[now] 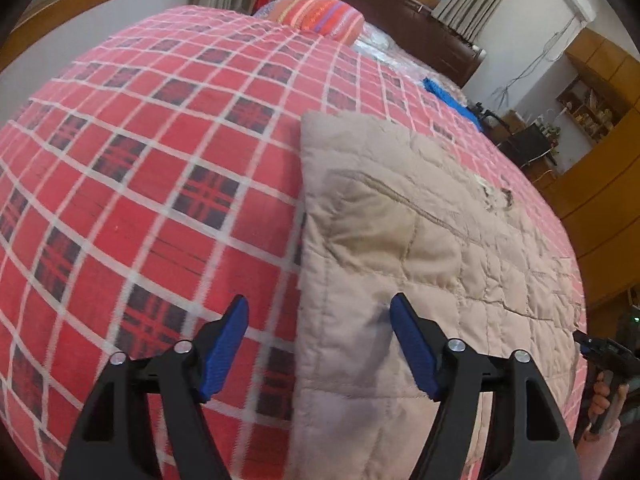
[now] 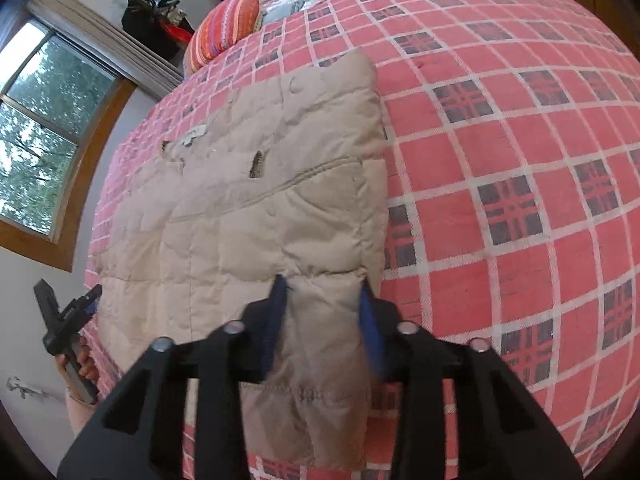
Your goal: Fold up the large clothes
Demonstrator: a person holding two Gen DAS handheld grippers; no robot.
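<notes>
A beige quilted jacket [image 1: 420,240] lies flat and folded on the red plaid bedspread [image 1: 140,160]. My left gripper [image 1: 318,312] hovers open over the jacket's straight left edge, with nothing between its blue pads. In the right wrist view the jacket [image 2: 260,200] stretches away from me, and my right gripper [image 2: 323,292] is shut on a thick fold of its near edge. A hand holds the left gripper [image 2: 68,296] beyond the bed's left side. The right gripper [image 1: 588,344] shows at the far right edge of the left wrist view.
A striped orange pillow [image 1: 320,16] and a blue cloth [image 1: 444,88] lie near the dark headboard [image 1: 400,20]. Wooden cabinets [image 1: 600,200] stand along the bed's right side. A window [image 2: 40,140] is on the wall left of the bed. The plaid bedspread [image 2: 500,160] spreads wide beside the jacket.
</notes>
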